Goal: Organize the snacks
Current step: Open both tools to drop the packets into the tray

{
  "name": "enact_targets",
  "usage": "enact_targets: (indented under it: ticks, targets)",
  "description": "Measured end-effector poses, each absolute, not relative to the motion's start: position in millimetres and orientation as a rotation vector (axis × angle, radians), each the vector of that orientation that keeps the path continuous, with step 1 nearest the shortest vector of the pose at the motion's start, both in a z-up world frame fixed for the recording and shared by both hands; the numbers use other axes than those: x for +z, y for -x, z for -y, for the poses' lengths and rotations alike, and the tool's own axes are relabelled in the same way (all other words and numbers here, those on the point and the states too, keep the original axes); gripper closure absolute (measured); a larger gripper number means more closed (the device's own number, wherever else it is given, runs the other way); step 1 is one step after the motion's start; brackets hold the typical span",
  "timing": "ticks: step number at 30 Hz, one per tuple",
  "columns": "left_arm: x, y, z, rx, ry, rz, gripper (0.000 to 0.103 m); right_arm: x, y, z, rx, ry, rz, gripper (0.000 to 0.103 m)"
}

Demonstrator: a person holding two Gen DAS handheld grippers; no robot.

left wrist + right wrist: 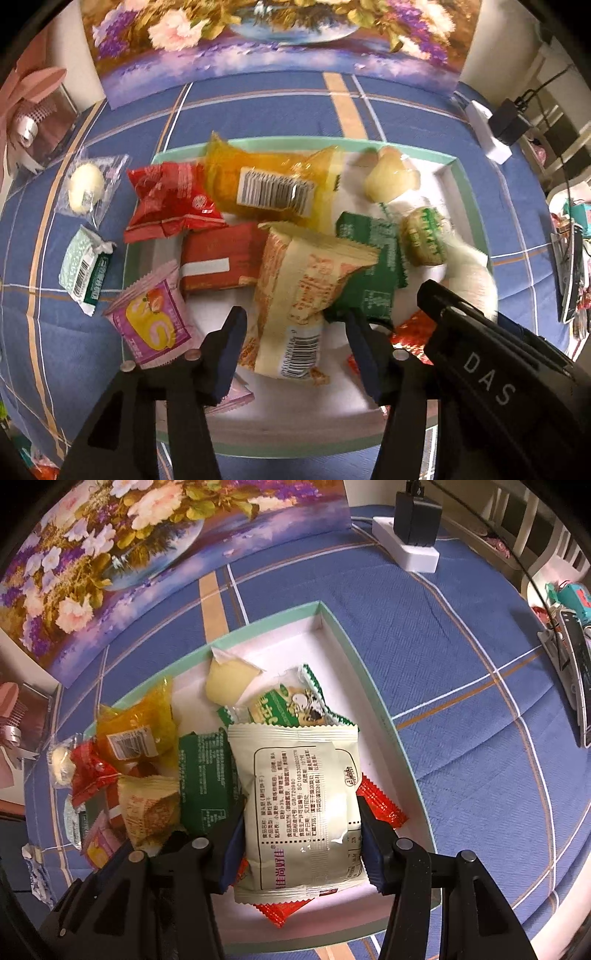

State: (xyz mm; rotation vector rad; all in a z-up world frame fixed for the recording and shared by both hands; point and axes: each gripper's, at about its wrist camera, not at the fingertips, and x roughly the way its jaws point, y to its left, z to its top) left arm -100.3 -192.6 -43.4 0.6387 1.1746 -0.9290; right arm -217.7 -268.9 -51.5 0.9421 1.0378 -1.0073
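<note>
A blue checked tablecloth (461, 635) was spread beneath a shallow white tray with a mint-green rim (354, 646), in which most snacks were heaped. Inside the tray, a pale white packet (303, 794) was clamped between the pads of the right gripper (303, 834). A beige packet (303, 295) was seen lying between the parted, untouching fingers of the left gripper (295, 354). Just outside the tray's left rim lay a clear-wrapped round cake (85, 188).

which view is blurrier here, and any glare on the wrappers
Left wrist view: motion blur smears the cream packet and the white packet at right; slight sheen on the orange wrapper. Right wrist view: sharp, the white packet's print is legible, with small glints low on it. Both bend at the edges.
</note>
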Motion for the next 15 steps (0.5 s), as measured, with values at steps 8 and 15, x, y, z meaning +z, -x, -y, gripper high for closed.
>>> enact_targets:
  ticks: [8, 15]
  targets:
    - [-19.4, 107.4, 191.4, -0.972, -0.623, -1.13, 0.042, -22.5, 226.9, 269.9, -1.013, -0.926, -0.966, 0.046]
    - [-2.4, 101.2, 180.5, -0.951, -0.587, -1.105, 0.04, 5.4, 236.8, 264.1, -1.031, -0.906, -0.903, 0.046]
